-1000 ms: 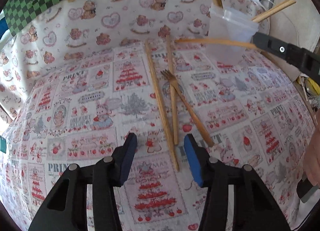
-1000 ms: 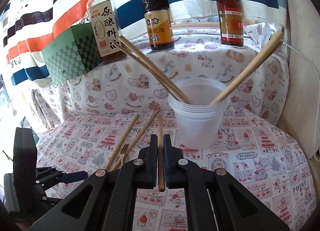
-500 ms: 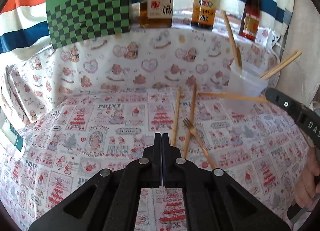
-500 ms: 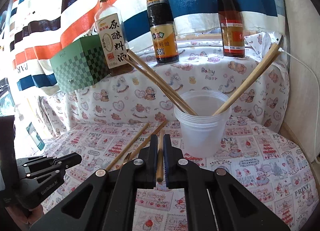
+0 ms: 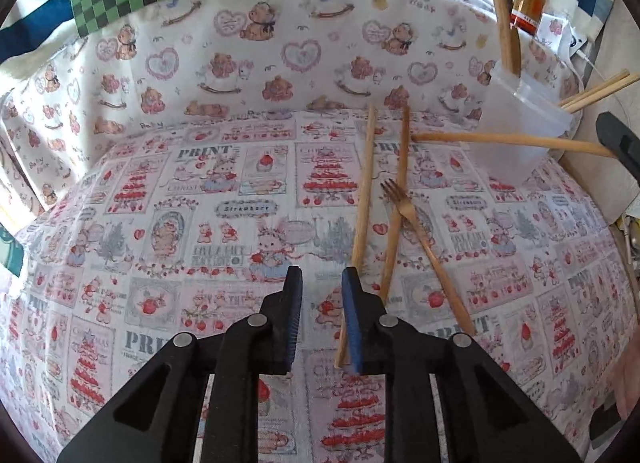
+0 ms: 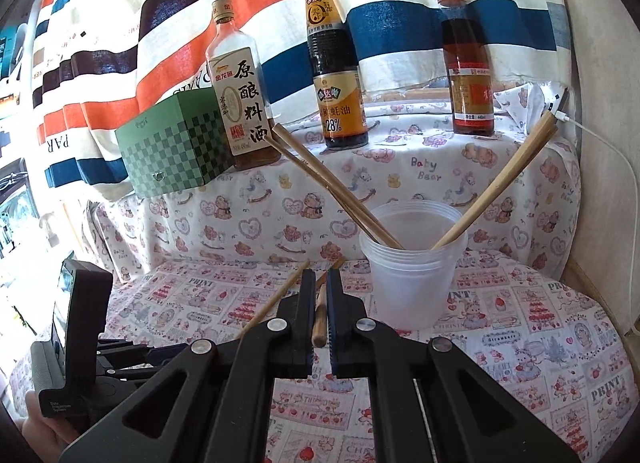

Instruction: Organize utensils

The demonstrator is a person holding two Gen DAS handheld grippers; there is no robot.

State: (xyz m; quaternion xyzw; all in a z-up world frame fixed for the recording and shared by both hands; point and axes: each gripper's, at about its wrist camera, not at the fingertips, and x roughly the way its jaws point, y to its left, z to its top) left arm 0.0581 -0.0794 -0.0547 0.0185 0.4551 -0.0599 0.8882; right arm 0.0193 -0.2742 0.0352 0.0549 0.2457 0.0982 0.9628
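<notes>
A clear plastic cup (image 6: 412, 263) stands on the patterned cloth and holds several wooden chopsticks (image 6: 336, 191); it also shows in the left wrist view (image 5: 516, 131). My right gripper (image 6: 319, 323) is shut on a wooden chopstick (image 6: 320, 315), held level above the cloth left of the cup; that stick shows in the left wrist view (image 5: 512, 139). Two chopsticks (image 5: 362, 219) and a wooden fork (image 5: 424, 247) lie on the cloth. My left gripper (image 5: 320, 319) is open, low over the cloth, its right finger beside the near end of the left chopstick.
Three sauce bottles (image 6: 340, 75) and a green checkered box (image 6: 172, 147) stand on a raised ledge behind the cup. A striped cloth hangs behind them. A white cable (image 6: 624, 167) runs down the right wall.
My left gripper was shut half a second ago and is now open, lower and nearer the chopsticks on the cloth. My right gripper has risen a little with its chopstick.
</notes>
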